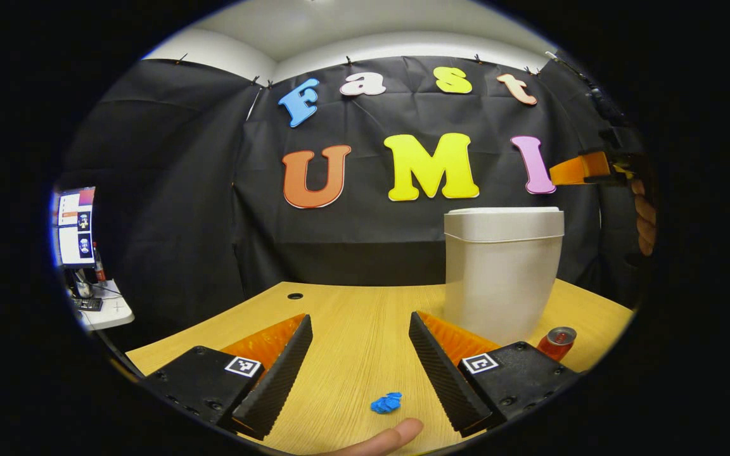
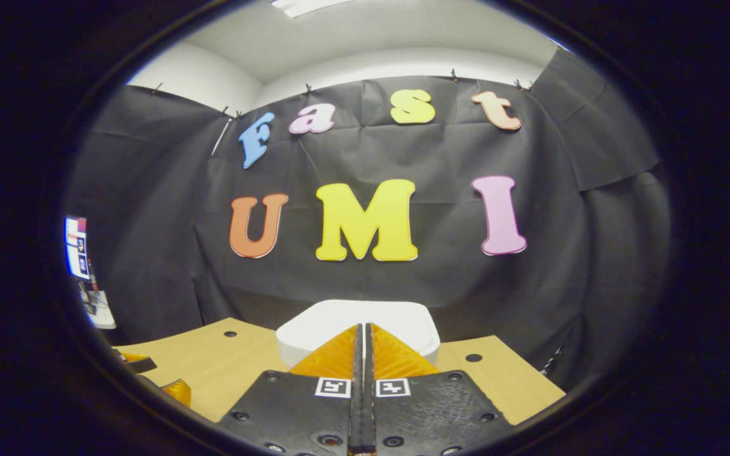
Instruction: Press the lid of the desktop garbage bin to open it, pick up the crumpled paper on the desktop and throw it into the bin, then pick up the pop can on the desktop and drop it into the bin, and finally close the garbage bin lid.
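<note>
In the left gripper view, my left gripper (image 1: 360,364) hangs low over the wooden desk (image 1: 352,316) with its jaws spread wide and nothing between them. The crumpled paper (image 1: 386,403), a small blue wad, lies on the desk just ahead of the gap, and a fingertip (image 1: 397,437) shows at the bottom edge. The white bin (image 1: 502,272) stands to the right with its lid down, and the pop can (image 1: 556,342) stands beside its base. My right gripper (image 1: 577,170) reaches in above the bin from the far right.

In the right gripper view, my right gripper (image 2: 363,335) has its jaws pressed together on nothing, poised just over the bin's lid (image 2: 358,320); I cannot tell whether it touches.

I judge nothing is done yet: the lid press comes first, then paper, can and closing.
</note>
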`<action>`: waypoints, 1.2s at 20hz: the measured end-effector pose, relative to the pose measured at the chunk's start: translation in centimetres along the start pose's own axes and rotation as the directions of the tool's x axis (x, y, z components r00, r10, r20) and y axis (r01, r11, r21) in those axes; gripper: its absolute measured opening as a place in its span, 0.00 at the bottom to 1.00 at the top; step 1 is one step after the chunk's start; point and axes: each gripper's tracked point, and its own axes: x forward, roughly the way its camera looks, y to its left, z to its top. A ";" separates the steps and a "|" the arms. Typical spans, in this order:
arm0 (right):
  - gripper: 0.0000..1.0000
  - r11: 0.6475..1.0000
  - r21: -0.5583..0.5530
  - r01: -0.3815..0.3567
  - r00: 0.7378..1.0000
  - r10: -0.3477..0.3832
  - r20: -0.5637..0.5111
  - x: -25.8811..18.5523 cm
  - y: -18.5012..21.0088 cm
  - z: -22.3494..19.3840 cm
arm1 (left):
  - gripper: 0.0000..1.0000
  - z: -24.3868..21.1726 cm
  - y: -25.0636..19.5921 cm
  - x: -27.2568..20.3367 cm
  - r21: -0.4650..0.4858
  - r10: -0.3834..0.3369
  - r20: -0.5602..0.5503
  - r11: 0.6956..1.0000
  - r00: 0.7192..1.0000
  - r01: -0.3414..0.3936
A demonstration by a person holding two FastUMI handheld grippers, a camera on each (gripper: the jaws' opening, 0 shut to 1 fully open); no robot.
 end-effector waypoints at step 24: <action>0.08 0.993 0.073 -0.088 0.988 0.096 -0.122 -0.8 0.1 0.2 | 0.99 0.9 -0.7 -2.0 0.021 0.012 -0.001 1.000 1.000 -0.012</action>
